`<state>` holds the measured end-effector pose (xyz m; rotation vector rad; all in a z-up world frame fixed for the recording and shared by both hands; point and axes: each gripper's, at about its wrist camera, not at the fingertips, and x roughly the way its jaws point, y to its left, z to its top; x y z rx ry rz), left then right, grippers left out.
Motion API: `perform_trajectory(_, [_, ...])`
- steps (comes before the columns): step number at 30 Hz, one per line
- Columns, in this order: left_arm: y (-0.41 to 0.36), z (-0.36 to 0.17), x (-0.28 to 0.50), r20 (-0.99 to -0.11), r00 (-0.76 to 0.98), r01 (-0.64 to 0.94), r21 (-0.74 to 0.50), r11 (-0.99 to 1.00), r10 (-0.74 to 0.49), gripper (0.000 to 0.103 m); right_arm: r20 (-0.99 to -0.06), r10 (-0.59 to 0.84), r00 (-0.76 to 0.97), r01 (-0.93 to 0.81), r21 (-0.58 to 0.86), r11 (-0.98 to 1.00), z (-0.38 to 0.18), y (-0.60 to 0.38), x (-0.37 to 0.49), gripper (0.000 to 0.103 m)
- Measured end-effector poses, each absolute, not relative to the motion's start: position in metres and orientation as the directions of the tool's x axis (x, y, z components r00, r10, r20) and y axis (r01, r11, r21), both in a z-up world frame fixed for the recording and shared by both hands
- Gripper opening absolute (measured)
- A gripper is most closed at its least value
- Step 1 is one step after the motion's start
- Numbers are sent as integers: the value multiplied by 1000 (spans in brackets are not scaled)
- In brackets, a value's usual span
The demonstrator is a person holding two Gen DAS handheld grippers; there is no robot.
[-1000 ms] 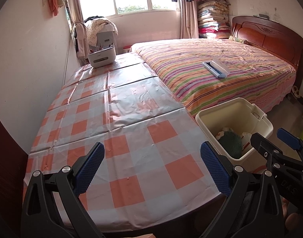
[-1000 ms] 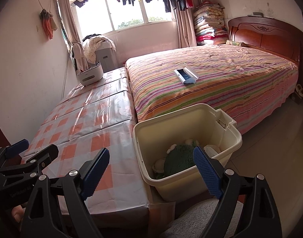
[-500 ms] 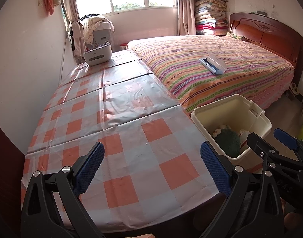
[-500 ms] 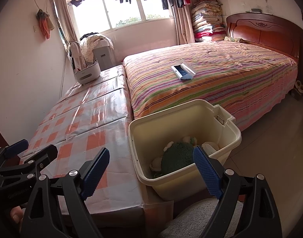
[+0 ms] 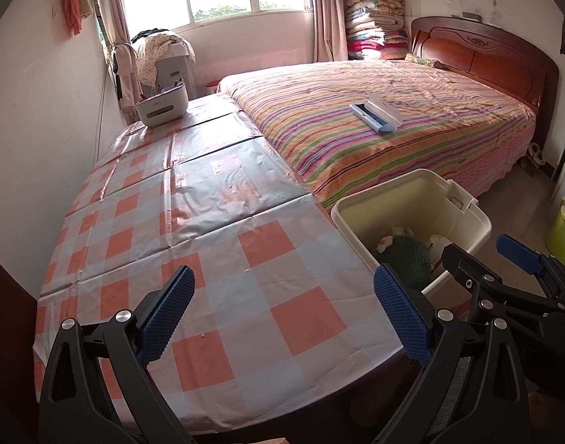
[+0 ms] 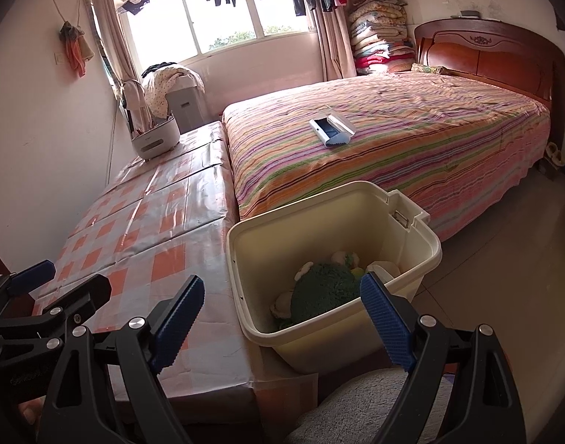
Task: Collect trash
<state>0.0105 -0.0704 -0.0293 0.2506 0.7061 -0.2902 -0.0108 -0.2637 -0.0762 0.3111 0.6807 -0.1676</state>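
A cream plastic bin point(image 5: 463, 218) point(image 6: 245, 255) stands on the floor between the checked table and the bed. Inside lie a dark green fuzzy item point(image 5: 406, 257) point(image 6: 325, 290) and some pale scraps. My left gripper point(image 5: 284, 314) is open and empty over the near end of the table point(image 5: 193, 222). My right gripper point(image 6: 282, 314) is open and empty, held just above the bin's near rim. It shows at the right of the left wrist view point(image 5: 519, 259), and the left gripper shows at the left of the right wrist view point(image 6: 34, 277).
A striped bed point(image 5: 375, 125) point(image 6: 393, 137) carries a white and blue flat box point(image 5: 375, 113) point(image 6: 332, 129). A white container with pens point(image 5: 162, 105) point(image 6: 154, 138) sits at the table's far end. A wall runs along the left. A green crate point(image 5: 563, 229) stands at far right.
Both views have tilted and drawn back a little, so the bin and table sit slightly lower and farther off. Both grippers stay open and empty.
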Motion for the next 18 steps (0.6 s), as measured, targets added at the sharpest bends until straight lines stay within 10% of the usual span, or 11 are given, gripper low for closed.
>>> perform_trajectory(18, [-86,-31,3,-650,722,413,129,901,-237,96,-640,-99,762,308,224,924,-78,-287,-14,84])
